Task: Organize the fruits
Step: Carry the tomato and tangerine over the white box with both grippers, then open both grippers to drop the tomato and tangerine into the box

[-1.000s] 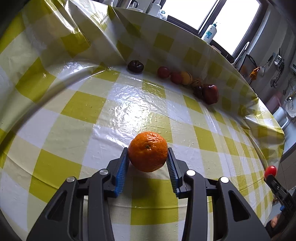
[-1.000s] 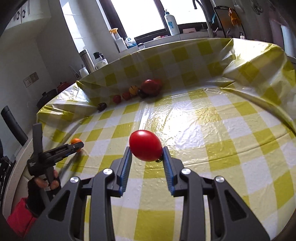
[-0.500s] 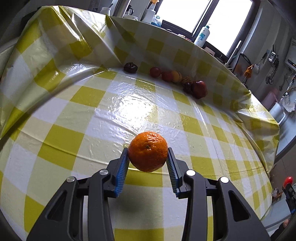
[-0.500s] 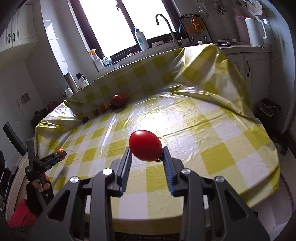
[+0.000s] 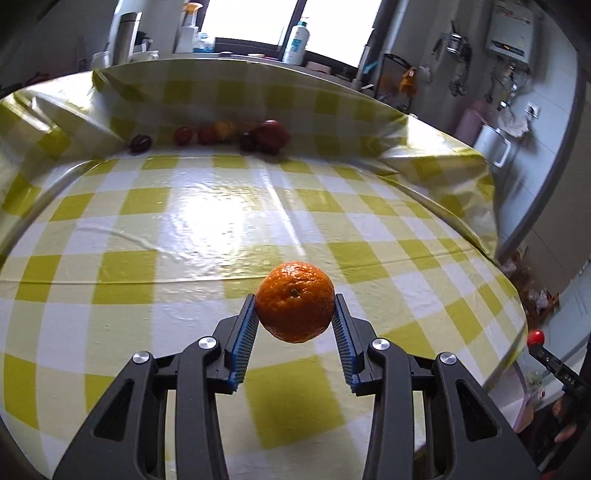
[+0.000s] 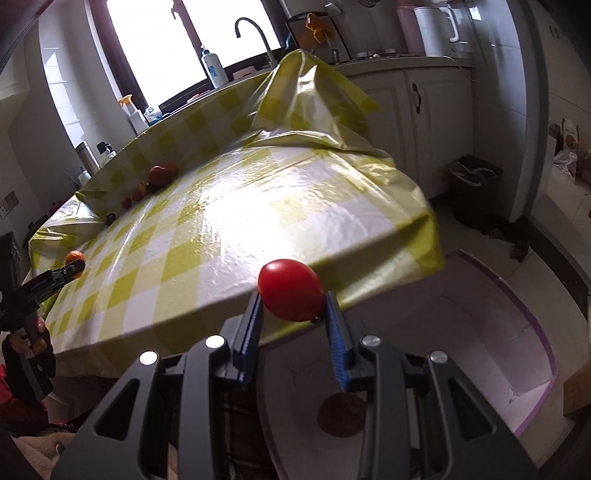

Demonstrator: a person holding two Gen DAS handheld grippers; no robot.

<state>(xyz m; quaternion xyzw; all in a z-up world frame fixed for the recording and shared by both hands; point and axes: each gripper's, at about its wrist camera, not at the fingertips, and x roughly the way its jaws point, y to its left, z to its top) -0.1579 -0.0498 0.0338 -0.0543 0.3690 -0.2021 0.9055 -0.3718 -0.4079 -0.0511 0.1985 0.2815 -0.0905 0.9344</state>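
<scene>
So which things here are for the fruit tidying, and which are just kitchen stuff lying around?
For the job:
- orange in the left claw
- red tomato in the right claw
- row of fruit at the table's far edge

Just lying about:
- lotion bottle
- steel flask
- spray bottle
- kettle
- bin

The left wrist camera looked forward along its fingers from close above the yellow-and-white checked plastic tablecloth (image 5: 221,221), facing the far fold. The right wrist camera sat beyond the table's near edge, higher and tilted, looking across the same cloth. Both views shared the row of small red and dark fruits (image 5: 229,134) there.
</scene>
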